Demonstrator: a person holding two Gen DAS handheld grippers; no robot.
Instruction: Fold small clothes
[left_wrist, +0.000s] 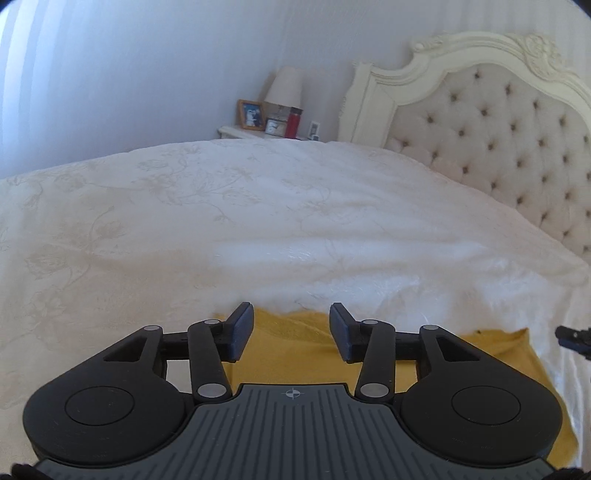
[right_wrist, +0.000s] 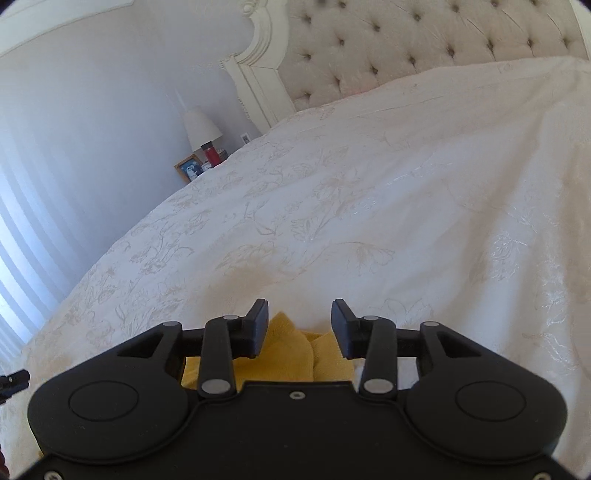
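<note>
Cloth: soft yellow knit garment (left_wrist: 295, 343) lies on the white floral bedspread (left_wrist: 184, 221), at six o'clock under both tools.
Left gripper (left_wrist: 291, 330): fingers spread, empty.
Right gripper (right_wrist: 299, 328): fingers spread, empty.
Risk: pinching the bedspread along with the cloth, likely dragging both.

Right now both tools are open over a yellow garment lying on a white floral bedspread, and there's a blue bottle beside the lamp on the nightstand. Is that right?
One detail is off: the bottle beside the lamp is red, not blue, as the left wrist view shows. The rest holds: the left tool and right tool are both open over the yellow garment on the white floral bedspread.
</note>
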